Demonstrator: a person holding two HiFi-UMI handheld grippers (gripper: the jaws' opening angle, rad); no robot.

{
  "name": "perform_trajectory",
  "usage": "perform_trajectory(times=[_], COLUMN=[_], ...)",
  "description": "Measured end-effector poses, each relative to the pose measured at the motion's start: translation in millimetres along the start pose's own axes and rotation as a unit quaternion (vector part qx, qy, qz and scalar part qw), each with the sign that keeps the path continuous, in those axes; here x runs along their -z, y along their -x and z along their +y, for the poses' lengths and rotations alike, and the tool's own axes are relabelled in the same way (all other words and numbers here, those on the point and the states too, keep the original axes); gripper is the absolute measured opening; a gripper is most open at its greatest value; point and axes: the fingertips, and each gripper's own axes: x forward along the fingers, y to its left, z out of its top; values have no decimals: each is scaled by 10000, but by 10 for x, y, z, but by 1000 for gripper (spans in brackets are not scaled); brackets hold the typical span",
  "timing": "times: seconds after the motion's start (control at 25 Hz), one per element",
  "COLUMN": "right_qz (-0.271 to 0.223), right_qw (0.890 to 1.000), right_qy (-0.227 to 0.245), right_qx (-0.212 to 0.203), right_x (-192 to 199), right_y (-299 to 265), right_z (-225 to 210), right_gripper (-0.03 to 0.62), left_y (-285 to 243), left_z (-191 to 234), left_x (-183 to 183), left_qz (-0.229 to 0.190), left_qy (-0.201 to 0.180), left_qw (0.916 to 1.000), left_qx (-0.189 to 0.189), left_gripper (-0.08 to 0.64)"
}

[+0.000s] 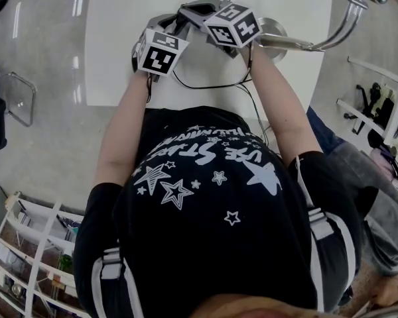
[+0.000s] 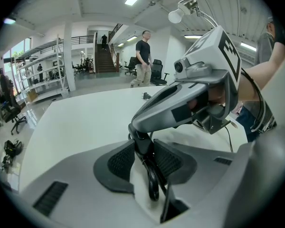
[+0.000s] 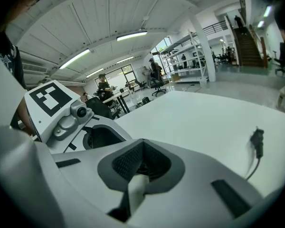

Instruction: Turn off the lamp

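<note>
The lamp's chrome arm (image 1: 331,35) rises from its round base (image 1: 273,28) at the far right of the white table (image 1: 119,45). Its head (image 2: 179,12) shows high up in the left gripper view. A black cord (image 1: 212,85) trails off the table's near edge. Both grippers meet in front of the base. My left gripper (image 2: 145,151) is closed on a black cord piece (image 2: 152,179), seemingly the lamp's inline switch. My right gripper (image 2: 140,139) pokes its narrow tip between those pads. Seen from its own camera, the right gripper (image 3: 140,151) has its pads together at the tip.
A small black piece on a thin cable (image 3: 256,141) lies on the table to the right. A white shelf rack (image 1: 26,257) stands at the lower left, a chair (image 1: 20,98) at the left. A seated person (image 1: 378,197) is close on the right.
</note>
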Motion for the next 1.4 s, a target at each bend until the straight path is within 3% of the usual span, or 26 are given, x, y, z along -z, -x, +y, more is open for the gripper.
perform_trajectory(times=[0.6, 1.24, 1.4], right_qz=[36, -563, -636], right_qw=[9999, 9971, 9969], right_qy=[-82, -477, -429], right_qx=[90, 203, 174], right_x=[-7, 67, 99], right_y=[13, 517, 642], right_z=[-8, 241, 322], right_gripper=[5, 5, 5], left_y=[25, 123, 225], left_z=[4, -36, -51], left_x=[-12, -19, -66], left_qz=[-7, -21, -137], left_qy=[12, -258, -73], left_qw=[10000, 9985, 9983], left_qx=[-92, -490, -566], left_gripper=[143, 147, 218])
